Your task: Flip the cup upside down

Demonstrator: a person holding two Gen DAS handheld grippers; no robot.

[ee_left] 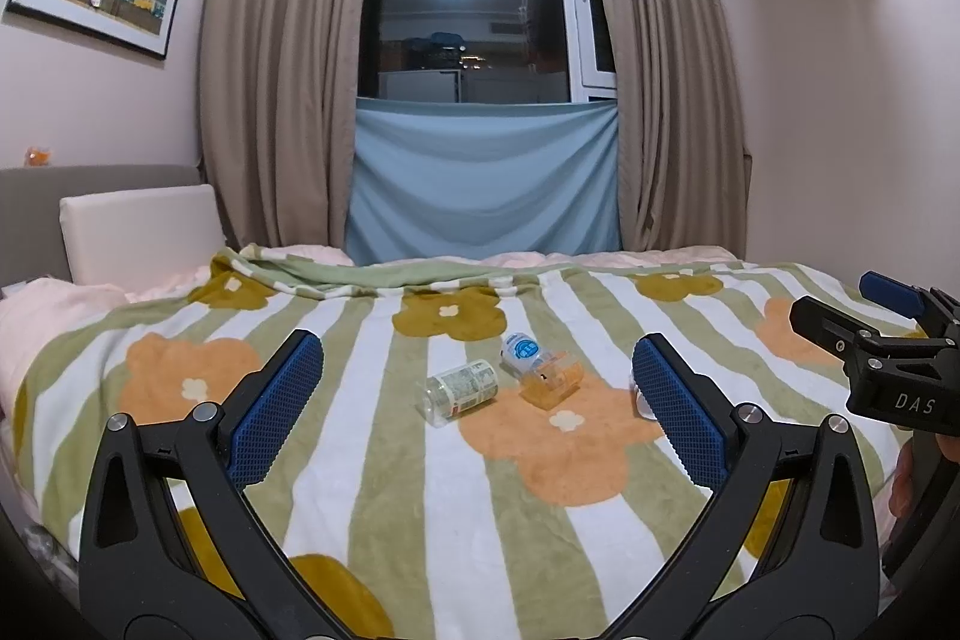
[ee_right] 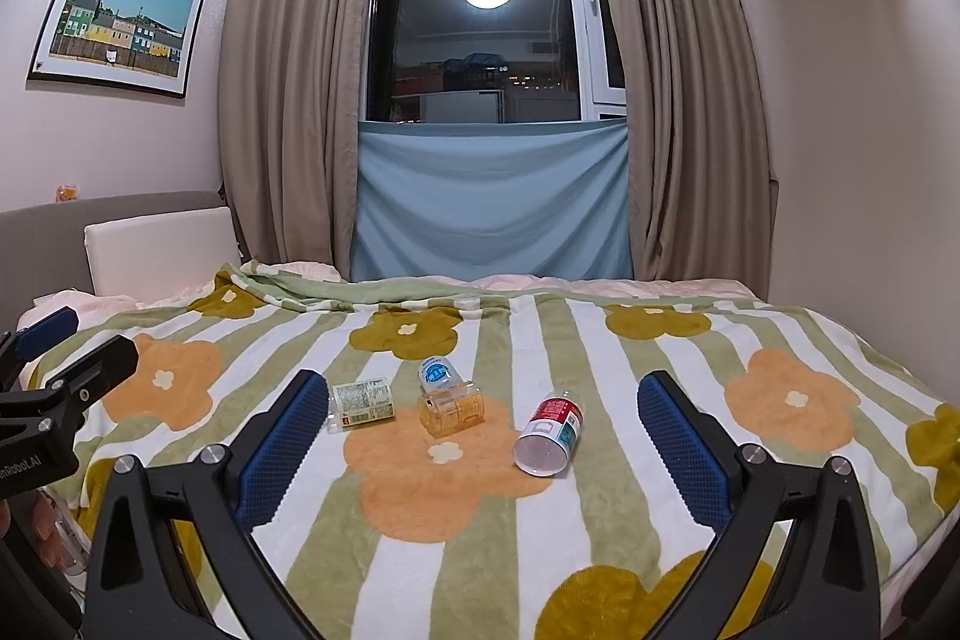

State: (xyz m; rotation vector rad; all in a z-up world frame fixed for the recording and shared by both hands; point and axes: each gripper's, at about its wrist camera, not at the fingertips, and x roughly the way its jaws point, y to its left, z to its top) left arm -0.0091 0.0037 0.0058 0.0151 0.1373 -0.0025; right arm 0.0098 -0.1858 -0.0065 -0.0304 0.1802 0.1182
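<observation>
An orange see-through cup [ee_left: 551, 381] lies on its side on the flowered blanket; it also shows in the right wrist view [ee_right: 450, 411]. A blue-labelled bottle [ee_left: 523, 353] [ee_right: 437, 376] lies right behind it, touching or nearly so. My left gripper [ee_left: 480, 409] is open and empty, held above the blanket short of the cup. My right gripper [ee_right: 486, 445] is open and empty, also short of the cup. The right gripper shows at the right edge of the left wrist view [ee_left: 888, 340].
A green-labelled bottle [ee_left: 461, 391] [ee_right: 360, 403] lies left of the cup. A red-labelled bottle [ee_right: 549, 431] lies to its right, mostly hidden behind my finger in the left wrist view. The blanket [ee_right: 420, 508] covers a bed; headboard and pillow at left, curtains and window behind.
</observation>
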